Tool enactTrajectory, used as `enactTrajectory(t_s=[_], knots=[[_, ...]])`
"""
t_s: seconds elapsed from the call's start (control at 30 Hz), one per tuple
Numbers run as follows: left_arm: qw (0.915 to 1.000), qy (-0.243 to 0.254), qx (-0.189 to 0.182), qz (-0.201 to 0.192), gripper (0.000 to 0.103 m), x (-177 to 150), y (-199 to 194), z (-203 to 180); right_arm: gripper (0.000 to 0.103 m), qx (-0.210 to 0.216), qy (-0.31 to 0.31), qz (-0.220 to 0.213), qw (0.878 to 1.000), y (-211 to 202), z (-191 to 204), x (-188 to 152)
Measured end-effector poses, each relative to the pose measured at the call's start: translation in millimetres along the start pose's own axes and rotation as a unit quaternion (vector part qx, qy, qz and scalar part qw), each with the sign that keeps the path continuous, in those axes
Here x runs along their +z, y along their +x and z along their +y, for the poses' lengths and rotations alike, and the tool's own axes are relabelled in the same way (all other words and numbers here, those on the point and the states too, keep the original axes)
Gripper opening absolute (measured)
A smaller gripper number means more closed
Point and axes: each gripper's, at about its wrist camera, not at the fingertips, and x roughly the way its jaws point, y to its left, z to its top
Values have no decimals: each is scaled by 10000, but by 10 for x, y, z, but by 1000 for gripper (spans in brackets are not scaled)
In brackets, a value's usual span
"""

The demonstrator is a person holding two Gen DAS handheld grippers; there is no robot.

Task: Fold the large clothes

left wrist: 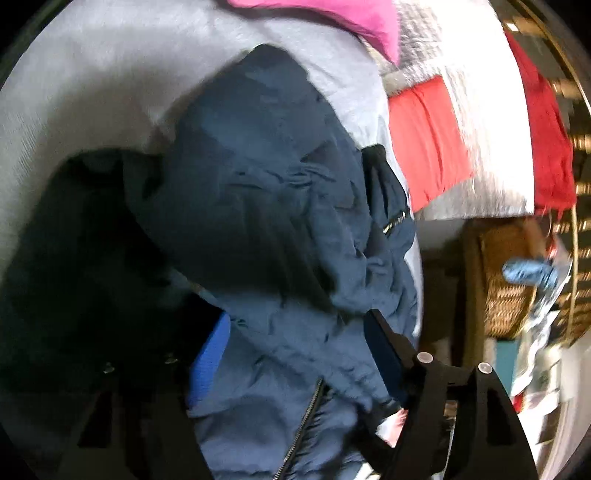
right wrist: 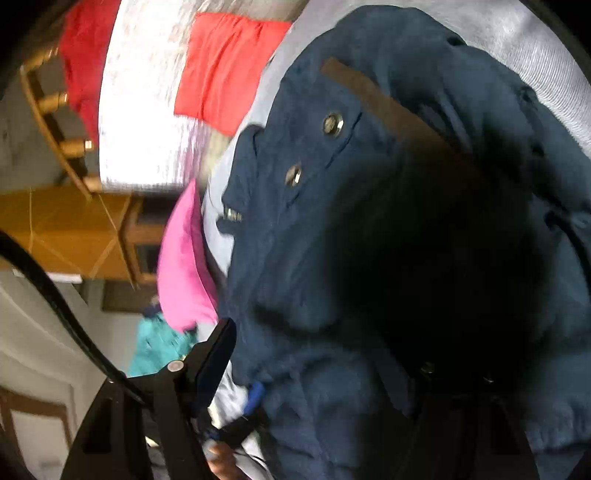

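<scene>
A navy jacket (left wrist: 266, 192) with a zip and metal snaps lies bunched on a pale grey sheet (left wrist: 92, 81). My left gripper (left wrist: 295, 321) is low over it, its fingers spread wide. Loose jacket folds lie between the blue pad (left wrist: 210, 347) and the black finger on the right, and neither clamps the cloth. In the right wrist view the jacket (right wrist: 369, 184) fills the picture, showing two snaps and a brown strip. My right gripper (right wrist: 332, 343) also stands open over the cloth. One finger (right wrist: 218, 354) shows at the left; the other is lost in dark shadow.
A pink cloth (left wrist: 351, 18) and red cloths (left wrist: 424, 140) lie on a white blanket (left wrist: 491, 155) beyond the jacket. A wicker basket (left wrist: 506, 280) stands past the edge. The right wrist view shows wooden furniture (right wrist: 74, 229), the pink cloth (right wrist: 184, 266) and a teal cloth (right wrist: 159, 347).
</scene>
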Motion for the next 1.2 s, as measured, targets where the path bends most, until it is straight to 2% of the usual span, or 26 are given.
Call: enactTrajectory(t_s=[0.03,0.1,0.13,0.17,0.2,0.23,0.3,0.37,0.43,0.5,0.57,0.67,0.73,0.8,0.83,0.87,0.93,1.0,1.03,1.1,1.13,1.2], knots=[[9999,-122,-92,-27,75,18,20,38,76,92,113,-121,9998,4,-33,35],[9988,-359,-325,-103,74,59,36,103,68,324,329,-369,9982,7,-114,43],[9985,-398,-358,-121,73,70,36,115,51,365,439,-469,9973,-7,-167,58],[9983,-439,-351,-169,62,97,46,139,33,298,480,-502,9971,-11,-204,66],[9985,-432,-270,-223,43,123,54,157,28,202,499,-516,9972,-6,-236,69],[9987,-407,-185,-247,37,120,70,173,24,164,517,-536,9971,7,-272,68],[9987,-414,-160,-242,29,120,118,186,21,0,300,-582,9979,-3,-203,45],[9990,-271,-137,-335,23,114,75,119,17,-216,-223,-694,9971,-67,-23,-3],[9988,-54,-140,-467,21,91,14,32,17,-327,-650,-835,9938,-172,154,-64],[9974,293,-151,-640,21,62,-110,-90,17,-420,-1035,-980,9889,-266,318,-141],[9964,523,12,-661,21,98,-96,-143,17,-564,-1325,-1039,9841,-336,392,-180],[9966,519,500,-405,23,145,117,-38,17,-1040,-1186,-668,9852,-153,178,-100],[9973,317,586,-293,28,167,160,24,19,-967,-863,-454,9905,-87,-2,-30],[9977,224,588,-245,34,180,99,22,25,-894,-692,-293,9932,-98,17,19],[9970,280,688,-194,37,185,54,-8,32,-983,-747,-233,9921,-120,52,29],[9963,322,785,-145,48,143,-14,-2,44,-1047,-807,-166,9911,-167,96,45],[9951,399,899,65,52,125,-109,-37,59,-1112,-872,129,9899,-235,164,48],[9938,596,901,275,52,93,-248,-71,60,-1224,-1119,464,9851,-381,240,82],[9923,742,917,379,52,74,-295,-94,60,-1204,-1206,441,9844,-474,270,100],[9892,1102,930,271,53,63,-507,-102,60,-1111,-1304,197,9850,-711,317,173],[9886,1183,919,180,53,75,-582,-116,63,-1023,-1312,-30,9861,-871,329,233],[9863,1391,867,-159,64,170,-755,-167,72,-948,-1232,-623,9859,-1141,298,345]])
